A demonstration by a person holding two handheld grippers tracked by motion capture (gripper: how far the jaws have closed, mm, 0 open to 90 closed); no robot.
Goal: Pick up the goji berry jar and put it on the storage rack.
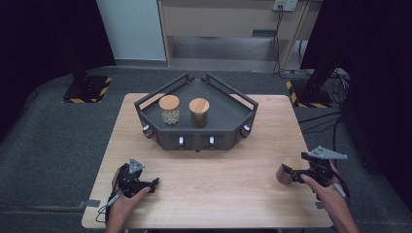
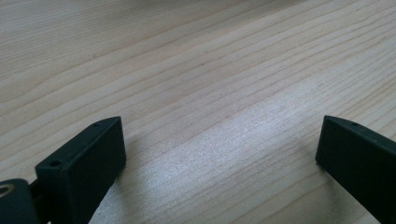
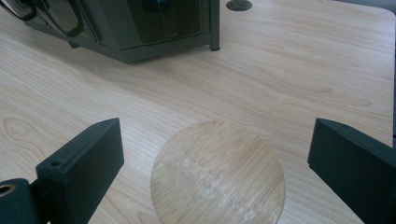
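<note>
The wooden-lidded jar (image 3: 218, 172) stands on the desk (image 1: 218, 184) near its right edge, well apart from the dark tray (image 1: 228, 116) at the far middle that already holds two similar jars (image 1: 183, 110). The right gripper (image 3: 212, 158) straddles the jar, jaws spread wide on either side of the lid, clear of it. Judged step: approach for pick-up; next, lower and close squarely on the jar body. The left gripper (image 2: 219, 140) rests near left, jaws released over bare wood. The jar's contents and sides are hidden beneath lid and gripper.
</note>
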